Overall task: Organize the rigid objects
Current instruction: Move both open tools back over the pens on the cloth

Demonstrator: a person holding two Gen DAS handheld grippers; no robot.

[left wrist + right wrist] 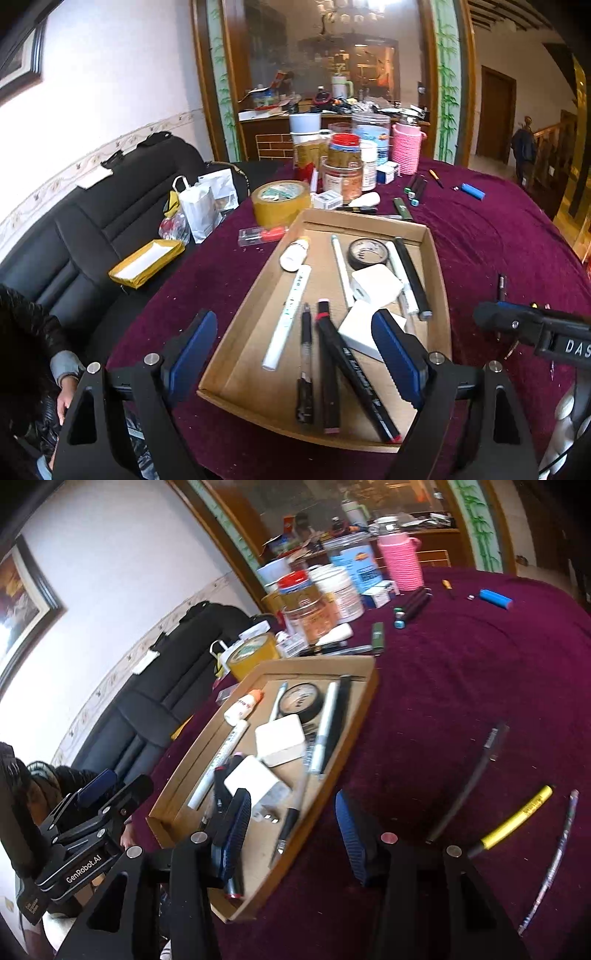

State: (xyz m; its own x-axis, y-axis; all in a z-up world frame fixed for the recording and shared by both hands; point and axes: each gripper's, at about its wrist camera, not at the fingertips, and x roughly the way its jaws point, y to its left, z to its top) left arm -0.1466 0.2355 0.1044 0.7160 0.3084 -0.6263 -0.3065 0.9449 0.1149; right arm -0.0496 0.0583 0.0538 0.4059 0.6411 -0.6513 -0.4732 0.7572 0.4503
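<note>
You are hovering both grippers, left gripper (301,363) and right gripper (293,840), spread, empty, over box (360,716). Judging next: yellow pen (517,821) at 3 o'clock needing pickup.

A round table (498,236) under a plum velvet cloth fills the middle of the room. Left of it stands a black leather sofa (92,236) against a white wall (110,74) with a patterned border strip. A dark-framed picture (22,62) hangs high on that wall. Behind the table rises a wood-framed glass partition (332,55) painted with green bamboo, reflecting a chandelier. Right of the table a brown door (495,114) stands beside a wooden railing (550,136).
</note>
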